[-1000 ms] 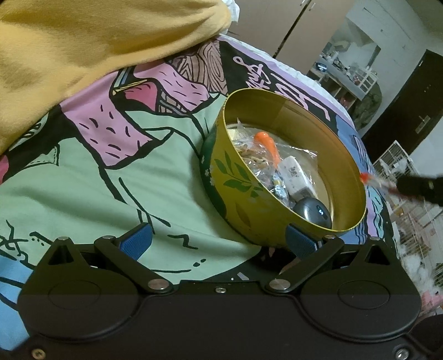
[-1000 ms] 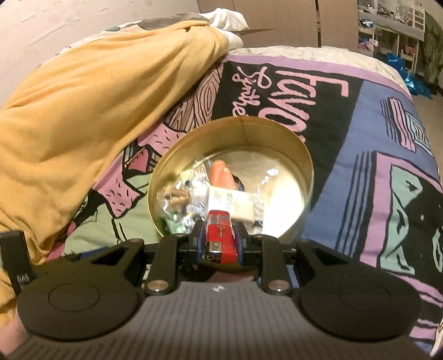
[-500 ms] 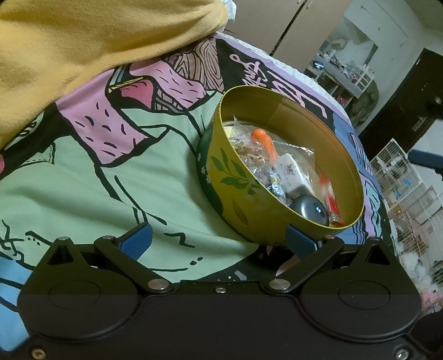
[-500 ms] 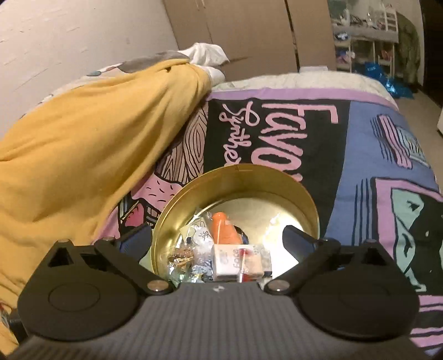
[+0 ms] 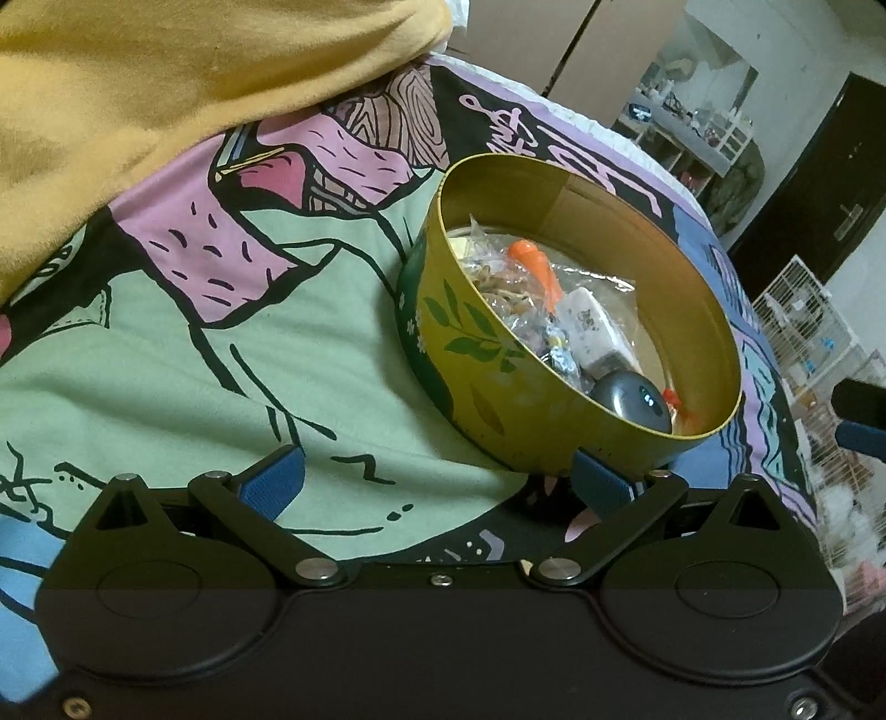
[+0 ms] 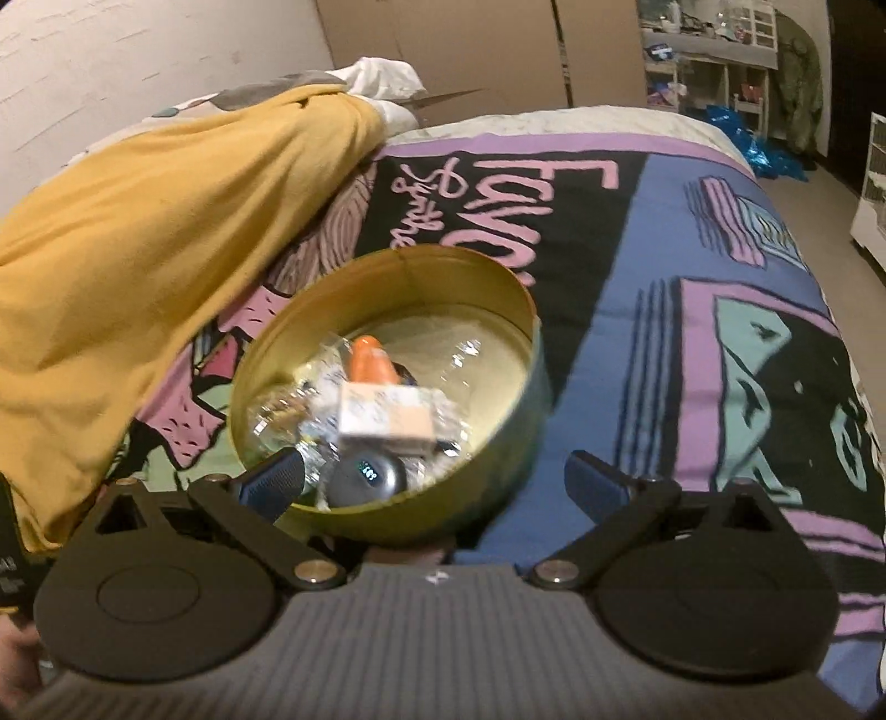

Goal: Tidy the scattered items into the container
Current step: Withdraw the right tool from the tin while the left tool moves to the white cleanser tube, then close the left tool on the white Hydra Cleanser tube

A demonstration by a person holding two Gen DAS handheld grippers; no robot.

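A round gold tin (image 5: 470,354) with green leaves painted on its side stands on the patterned bedspread (image 5: 183,354). Inside lie clear sweet bags (image 5: 509,293), an orange piece (image 5: 534,260), a white box (image 5: 590,329), a grey round device (image 5: 628,399) and a small red item (image 5: 678,407). My left gripper (image 5: 437,482) is open just in front of the tin, holding nothing. My right gripper (image 6: 437,479) is open wide over the near rim of the tin (image 6: 443,288), one finger above the grey device (image 6: 368,476), the other over the bedspread. Nothing is between its pads.
A yellow blanket (image 6: 138,249) is heaped on the bed to the left of the tin. The bed's right edge drops to the floor, where a white wire cage (image 5: 803,310) stands. Cupboards and shelves (image 6: 714,50) line the far wall.
My right gripper was shut on the red item above the tin; it has opened, the red item now lies in the tin, and the gripper has shifted right and lower. The left gripper kept still.
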